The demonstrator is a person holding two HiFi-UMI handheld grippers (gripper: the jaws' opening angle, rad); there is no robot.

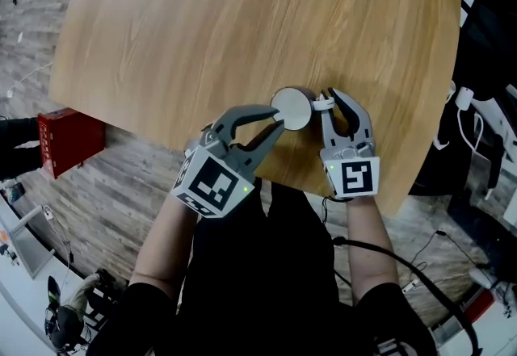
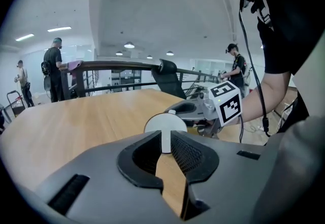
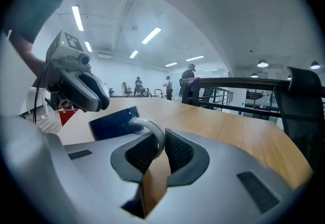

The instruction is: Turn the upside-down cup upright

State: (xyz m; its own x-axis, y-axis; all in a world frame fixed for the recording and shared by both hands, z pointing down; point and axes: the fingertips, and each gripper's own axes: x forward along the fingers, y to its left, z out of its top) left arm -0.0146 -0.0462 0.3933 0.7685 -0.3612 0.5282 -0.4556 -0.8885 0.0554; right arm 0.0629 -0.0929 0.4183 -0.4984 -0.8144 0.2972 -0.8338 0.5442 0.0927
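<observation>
A dark blue cup (image 1: 302, 94) with a white base (image 1: 291, 109) and a white handle (image 1: 322, 103) hangs tilted on its side just over the wooden table (image 1: 242, 23), near its front edge. Its base faces up toward me. My left gripper (image 1: 279, 117) comes in from the left, its jaws pinched on the white base edge (image 2: 166, 142). From the right, my right gripper (image 1: 327, 101) is shut on the white handle (image 3: 148, 129), with the blue cup body (image 3: 114, 122) just beyond it. The cup's mouth is hidden.
A red box (image 1: 71, 139) stands on the floor left of the table. Cables (image 1: 468, 124) and dark equipment crowd the right edge. A dark chair (image 2: 167, 73), a railing and several people stand beyond the table's far side.
</observation>
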